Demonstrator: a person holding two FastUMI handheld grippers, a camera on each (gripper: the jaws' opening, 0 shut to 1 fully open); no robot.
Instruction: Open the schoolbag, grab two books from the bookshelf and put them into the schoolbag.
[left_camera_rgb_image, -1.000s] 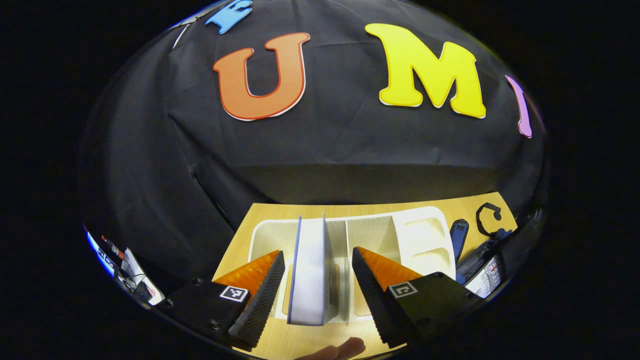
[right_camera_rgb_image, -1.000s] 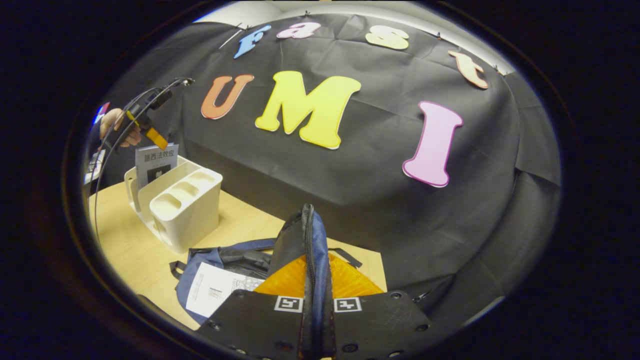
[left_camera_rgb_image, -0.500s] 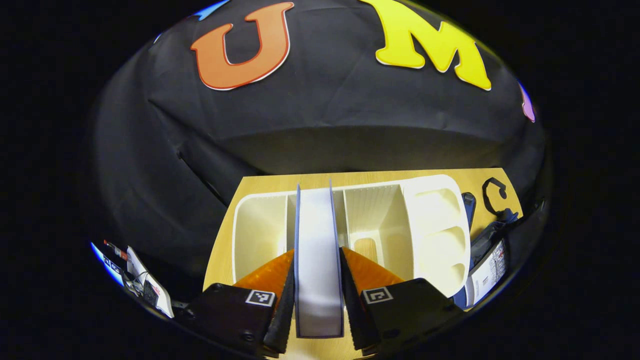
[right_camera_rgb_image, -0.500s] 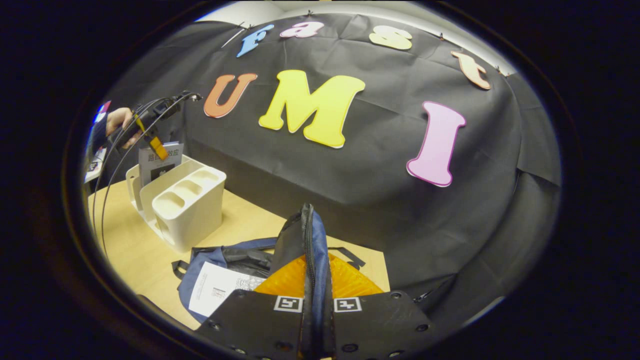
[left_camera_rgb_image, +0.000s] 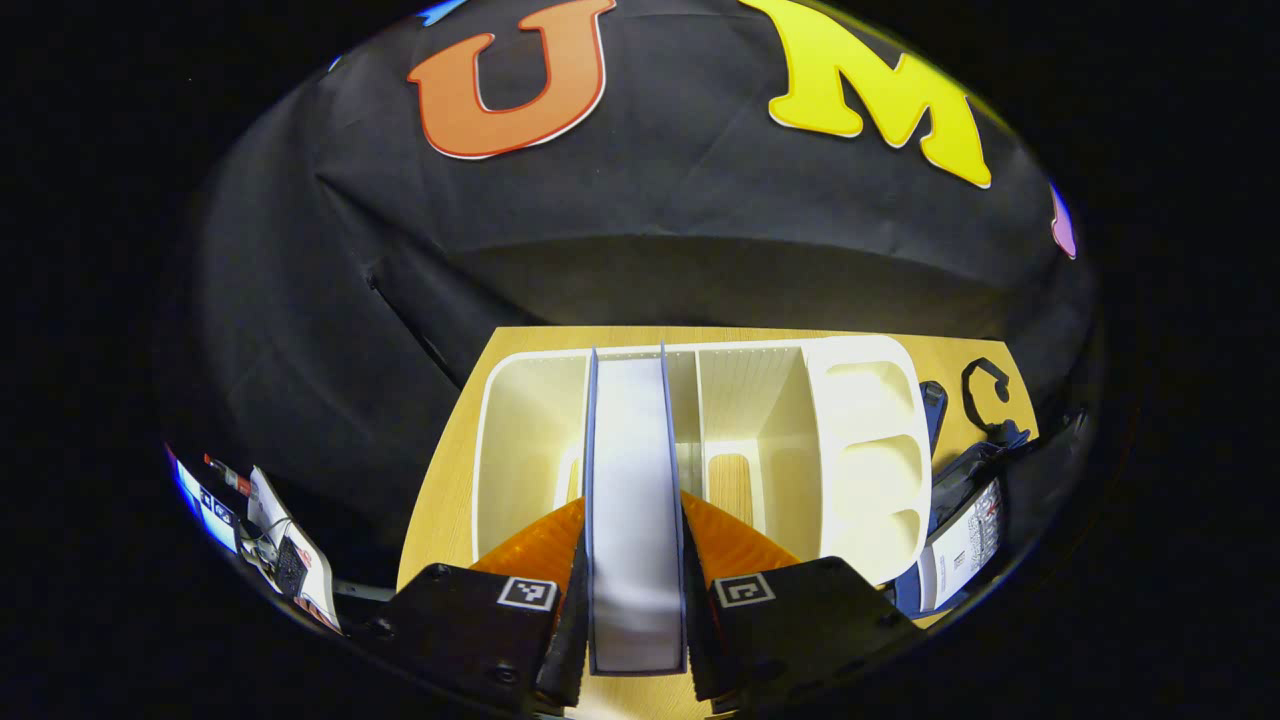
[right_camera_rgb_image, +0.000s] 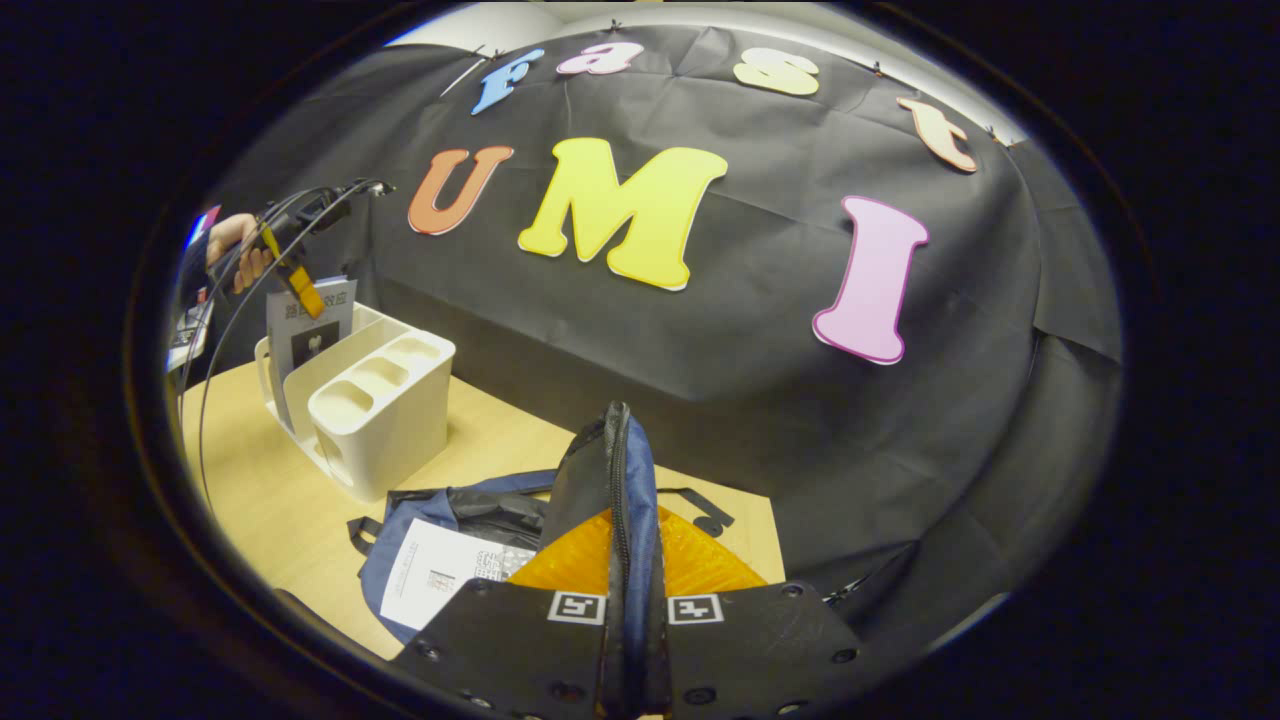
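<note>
The left gripper (left_camera_rgb_image: 634, 610) is clamped on a book (left_camera_rgb_image: 632, 500), both fingers pressed against its covers; the book is held upright in a middle compartment of the white bookshelf (left_camera_rgb_image: 860, 440); the right gripper (right_camera_rgb_image: 628, 630) is clenched on the raised flap of the schoolbag (right_camera_rgb_image: 625, 490); another book (right_camera_rgb_image: 435, 585) is seen lying inside the opened bag on the table (right_camera_rgb_image: 260, 500).

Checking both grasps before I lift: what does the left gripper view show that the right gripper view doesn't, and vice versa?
Left gripper view: the left gripper shut on the book at its page edge, looking down into the bookshelf compartments. Right gripper view: the right gripper shut on the schoolbag by its raised flap, and a hand holding the other gripper. Shared: book, bookshelf, schoolbag, wooden table.
</note>
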